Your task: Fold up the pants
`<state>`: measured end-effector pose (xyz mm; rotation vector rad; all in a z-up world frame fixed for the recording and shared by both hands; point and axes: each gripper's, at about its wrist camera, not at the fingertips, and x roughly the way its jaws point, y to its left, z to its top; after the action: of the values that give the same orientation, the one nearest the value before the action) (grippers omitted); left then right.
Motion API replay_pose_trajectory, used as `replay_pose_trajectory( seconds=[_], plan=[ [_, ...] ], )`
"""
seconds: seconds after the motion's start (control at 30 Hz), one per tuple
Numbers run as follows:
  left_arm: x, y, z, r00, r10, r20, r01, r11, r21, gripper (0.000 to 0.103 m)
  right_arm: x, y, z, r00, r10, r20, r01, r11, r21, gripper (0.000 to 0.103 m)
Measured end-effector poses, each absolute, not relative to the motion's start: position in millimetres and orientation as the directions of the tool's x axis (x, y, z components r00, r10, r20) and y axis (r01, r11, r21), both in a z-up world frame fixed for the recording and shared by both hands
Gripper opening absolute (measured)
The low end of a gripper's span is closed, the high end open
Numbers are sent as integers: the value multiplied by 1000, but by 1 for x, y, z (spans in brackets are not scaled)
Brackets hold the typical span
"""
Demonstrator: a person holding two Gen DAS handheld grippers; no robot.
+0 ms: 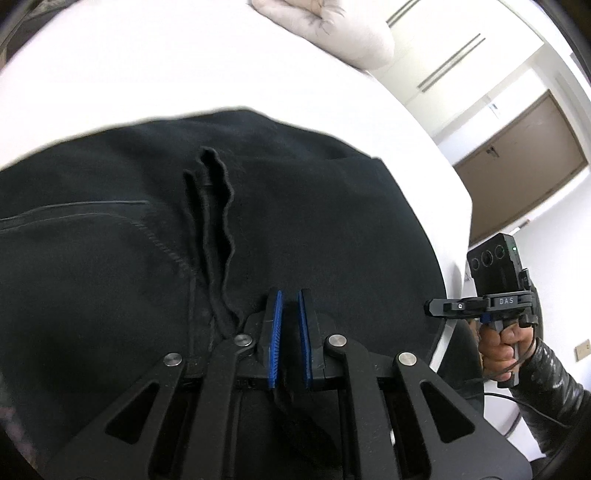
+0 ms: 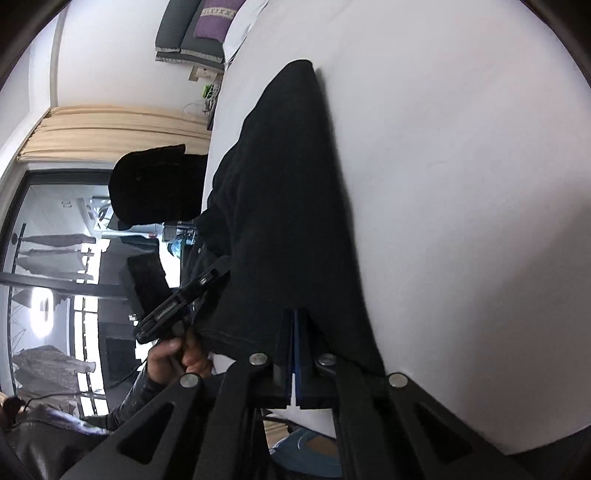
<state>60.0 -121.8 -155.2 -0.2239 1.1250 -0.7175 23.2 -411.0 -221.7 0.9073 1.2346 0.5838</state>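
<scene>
Black cotton pants (image 1: 147, 229) lie spread on a white bed (image 1: 147, 74), a gripper at each end.

The dark fabric shows a stitched curved pocket seam, a rumpled fly placket and a hemmed edge near the bed's side. The left gripper (image 1: 290, 332) has its blue-padded jaws nearly closed, pinching a fold of the black cloth between them. The right gripper (image 2: 293, 343) is fully closed at the edge of the pants; whether cloth sits between its pads cannot be told. In the left wrist view the right gripper's body reads "DAS". A pale pillow (image 1: 332, 29) rests at the bed's far side.
</scene>
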Motion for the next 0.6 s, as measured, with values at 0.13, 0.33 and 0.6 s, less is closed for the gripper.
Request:
replay_pose_trajectory(
  seconds=[0.13,0.33,0.6],
  plan=[
    [35,-81,-117,337,-657,-674,408,747,-524,9,26,-399,-184,283,779,-559,15,579,815,5],
    [-20,27,-86,502,-652,-568,251,738,-626,80,44,-337,-146,329,879,-345,-134,405,904,39],
    [-90,149,-122,668,-542,-511,-123,596,-793,89,84,-256,-169,270,914,-303,-81,335,939,40]
  ],
)
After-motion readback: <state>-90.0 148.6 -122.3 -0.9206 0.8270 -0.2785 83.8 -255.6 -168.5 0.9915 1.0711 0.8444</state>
